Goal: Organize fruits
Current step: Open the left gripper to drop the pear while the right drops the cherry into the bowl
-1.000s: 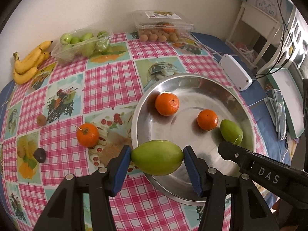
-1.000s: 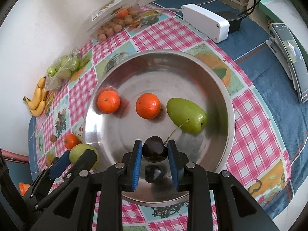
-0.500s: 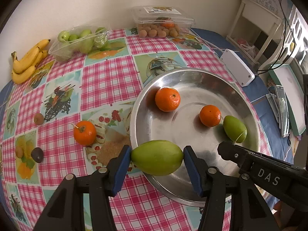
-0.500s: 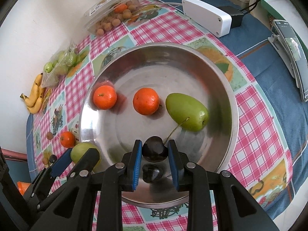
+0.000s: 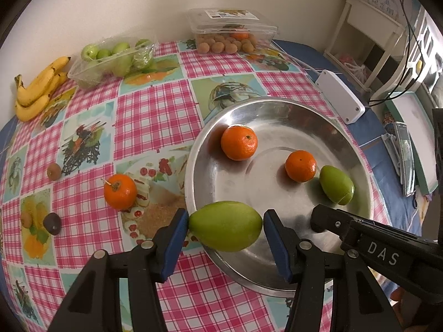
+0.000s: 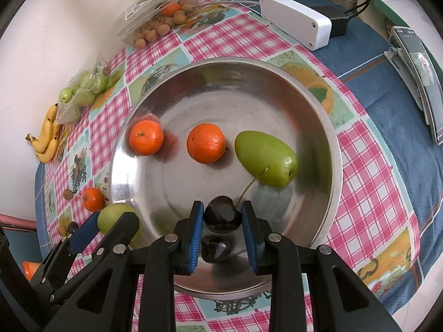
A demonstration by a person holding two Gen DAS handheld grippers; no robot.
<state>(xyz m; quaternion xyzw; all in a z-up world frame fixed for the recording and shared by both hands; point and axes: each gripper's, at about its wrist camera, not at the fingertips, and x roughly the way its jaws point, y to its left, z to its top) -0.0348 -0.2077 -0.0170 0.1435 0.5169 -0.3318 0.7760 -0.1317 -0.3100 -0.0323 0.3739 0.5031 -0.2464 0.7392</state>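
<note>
Dark cherry (image 6: 222,214) between closed jaws

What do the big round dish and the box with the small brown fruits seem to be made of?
The dish looks like polished metal, probably steel: silvery, and it mirrors the cherry held above it. The box looks like thin clear plastic: its contents show through the glossy walls.

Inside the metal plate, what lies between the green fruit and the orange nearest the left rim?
In the right wrist view, a second orange sits between the green fruit and the rim-side orange.
</note>
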